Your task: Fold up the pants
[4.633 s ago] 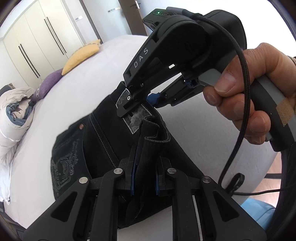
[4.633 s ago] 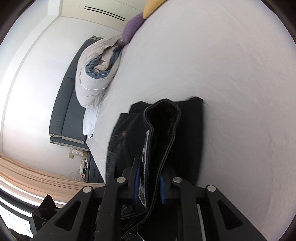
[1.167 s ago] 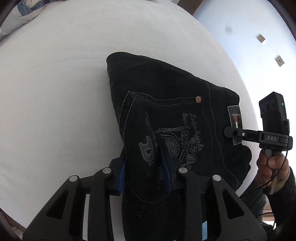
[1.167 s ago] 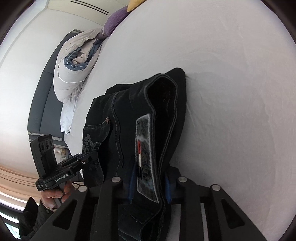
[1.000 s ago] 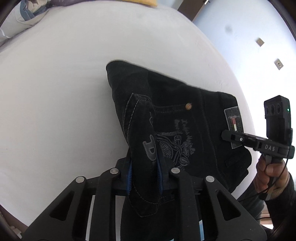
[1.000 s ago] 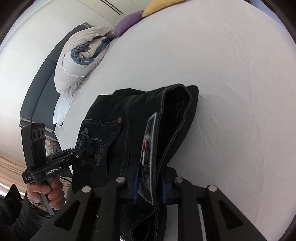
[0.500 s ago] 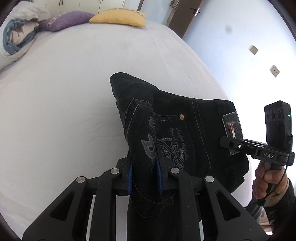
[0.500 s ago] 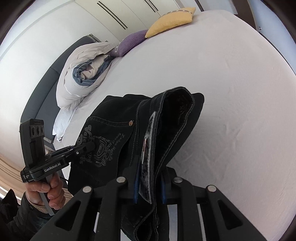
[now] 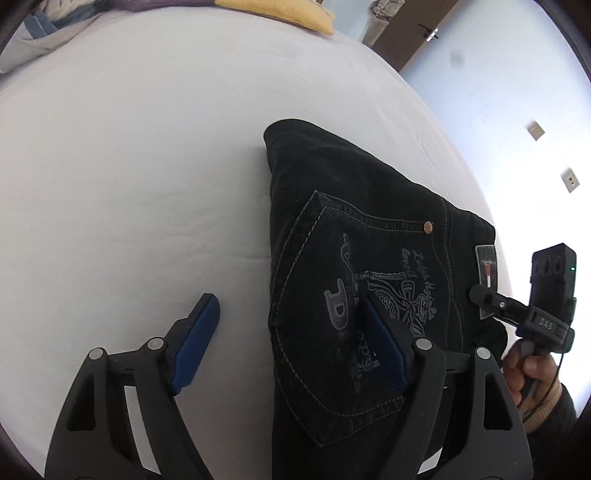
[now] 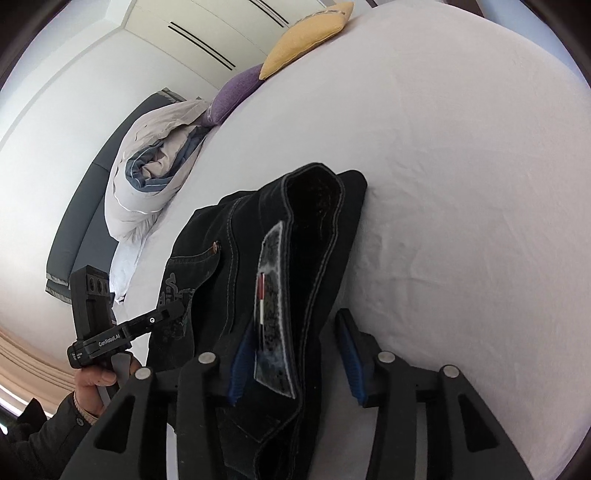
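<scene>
The black jeans [image 9: 354,236] lie folded in a compact stack on the white bed [image 9: 129,166], back pocket with grey embroidery facing up. My left gripper [image 9: 288,321] is open, its jaws wide apart astride the stack's near left edge. My right gripper [image 10: 295,343] is open too, with the waistband and its grey label [image 10: 273,306] lying loose between the jaws. The jeans also show in the right wrist view [image 10: 295,236]. The right gripper appears at the right of the left wrist view [image 9: 476,293], at the waistband label. The left gripper appears at the lower left of the right wrist view [image 10: 177,308].
A yellow cushion [image 10: 306,37] and a purple cushion [image 10: 236,96] lie at the far end of the bed. A rolled white and blue duvet [image 10: 151,177] lies beside them, against a dark headboard [image 10: 85,229]. White wardrobes [image 10: 221,29] stand beyond. A brown door [image 9: 413,33] is in the far wall.
Both grippers have opened and let go of the jeans. The lifted folds have dropped and the stack now lies flat on the bed.
</scene>
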`<state>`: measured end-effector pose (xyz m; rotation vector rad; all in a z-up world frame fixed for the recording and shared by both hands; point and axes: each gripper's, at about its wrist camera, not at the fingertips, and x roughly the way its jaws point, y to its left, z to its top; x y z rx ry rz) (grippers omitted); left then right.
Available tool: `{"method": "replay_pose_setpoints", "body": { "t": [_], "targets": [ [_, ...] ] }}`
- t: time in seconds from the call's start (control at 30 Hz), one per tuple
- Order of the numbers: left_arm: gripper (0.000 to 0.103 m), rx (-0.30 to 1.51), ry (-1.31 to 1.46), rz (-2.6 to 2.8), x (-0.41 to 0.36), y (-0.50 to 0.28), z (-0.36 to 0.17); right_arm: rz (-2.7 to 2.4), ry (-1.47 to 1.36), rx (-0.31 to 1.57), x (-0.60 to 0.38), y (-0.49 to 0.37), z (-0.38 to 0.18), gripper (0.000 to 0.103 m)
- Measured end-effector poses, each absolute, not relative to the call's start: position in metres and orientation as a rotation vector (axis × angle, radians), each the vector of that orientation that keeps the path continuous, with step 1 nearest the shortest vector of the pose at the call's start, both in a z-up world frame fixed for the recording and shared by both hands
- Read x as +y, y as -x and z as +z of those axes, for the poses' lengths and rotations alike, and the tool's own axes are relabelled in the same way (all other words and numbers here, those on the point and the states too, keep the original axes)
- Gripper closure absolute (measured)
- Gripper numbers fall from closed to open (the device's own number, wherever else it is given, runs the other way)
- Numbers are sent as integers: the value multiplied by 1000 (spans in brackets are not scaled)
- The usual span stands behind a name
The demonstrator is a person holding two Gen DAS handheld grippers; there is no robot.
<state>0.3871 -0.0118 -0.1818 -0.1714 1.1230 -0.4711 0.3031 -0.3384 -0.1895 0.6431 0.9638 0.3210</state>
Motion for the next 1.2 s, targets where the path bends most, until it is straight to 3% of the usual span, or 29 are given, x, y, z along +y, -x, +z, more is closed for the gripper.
{"method": "replay_pose_setpoints", "body": {
  "t": [0.1,0.2,0.27,0.3,0.33,0.4,0.57,0.7,0.93,1.2],
  "targets": [
    [25,1054,101,-434,-10,-366,-160,247,-691,920,-346,-282,-172,35],
    [23,890,18,-365,-18,-334,-118,189,-647,827,-345,-244,-143,30],
    [16,732,-23,-324,-19,-306,-83,128,-585,753,-340,-215,-118,22],
    [4,624,-49,-283,-30,-292,-57,101,-556,718,-338,-203,-106,16],
    [0,522,-70,-242,-29,-273,-37,68,-514,666,-335,-189,-90,14],
    [0,343,-99,-189,-36,-238,6,8,-436,580,-332,-166,-63,1],
    [0,158,-161,-105,-39,-171,75,-77,-287,362,-320,-121,8,0],
    [0,97,-136,-92,-36,-133,113,-110,-217,224,-313,-89,51,0],
    [0,112,-230,-196,-47,-92,144,-116,-74,142,-294,-44,93,0],
    [0,383,-158,-249,-58,-105,101,-110,-114,238,-278,-30,94,0]
  ]
}}
